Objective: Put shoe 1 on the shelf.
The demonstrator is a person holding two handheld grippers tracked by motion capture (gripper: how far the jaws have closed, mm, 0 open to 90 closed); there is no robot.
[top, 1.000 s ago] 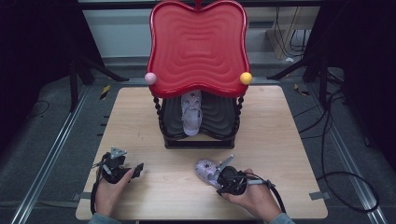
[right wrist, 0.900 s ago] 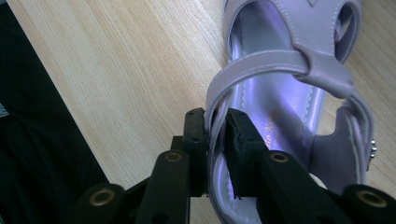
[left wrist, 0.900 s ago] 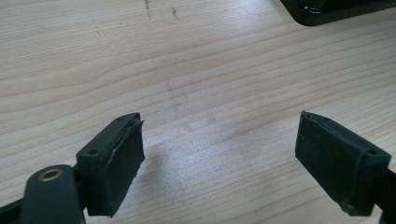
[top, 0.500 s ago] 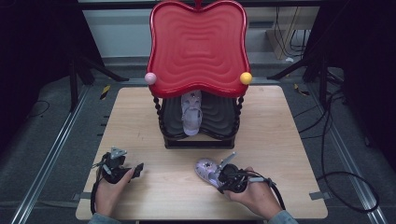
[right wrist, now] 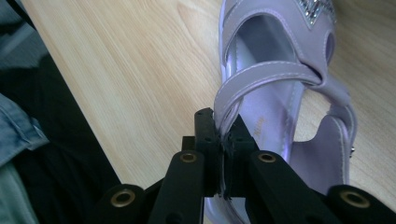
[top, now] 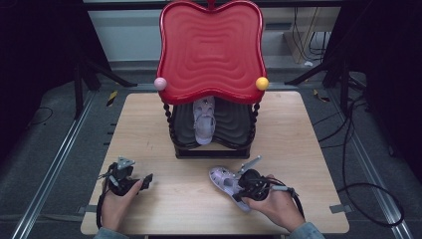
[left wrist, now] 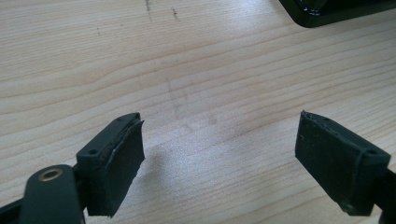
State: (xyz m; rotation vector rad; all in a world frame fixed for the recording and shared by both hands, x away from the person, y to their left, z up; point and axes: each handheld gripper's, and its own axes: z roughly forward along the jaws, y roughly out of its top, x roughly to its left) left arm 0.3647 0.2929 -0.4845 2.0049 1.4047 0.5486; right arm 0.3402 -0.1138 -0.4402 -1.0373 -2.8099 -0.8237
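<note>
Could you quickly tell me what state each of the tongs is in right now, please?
Left tongs: open, jaws wide apart over bare table, holding nothing.
Right tongs: closed on the side edge of the lilac sandal.

You have two lilac sandals: one sandal [top: 226, 182] pinched by its strap between your right gripper [top: 242, 188]'s closed jaws, a second sandal [top: 204, 121] well ahead of both jaws on the one black-and-red rack [top: 211, 59]. Two balls sit on that rack: one pink ball [top: 160, 83], one yellow ball [top: 262, 83]. You hold two grippers; your left gripper [top: 144, 181]'s jaws stand apart over the one wooden table [top: 298, 129].
</note>
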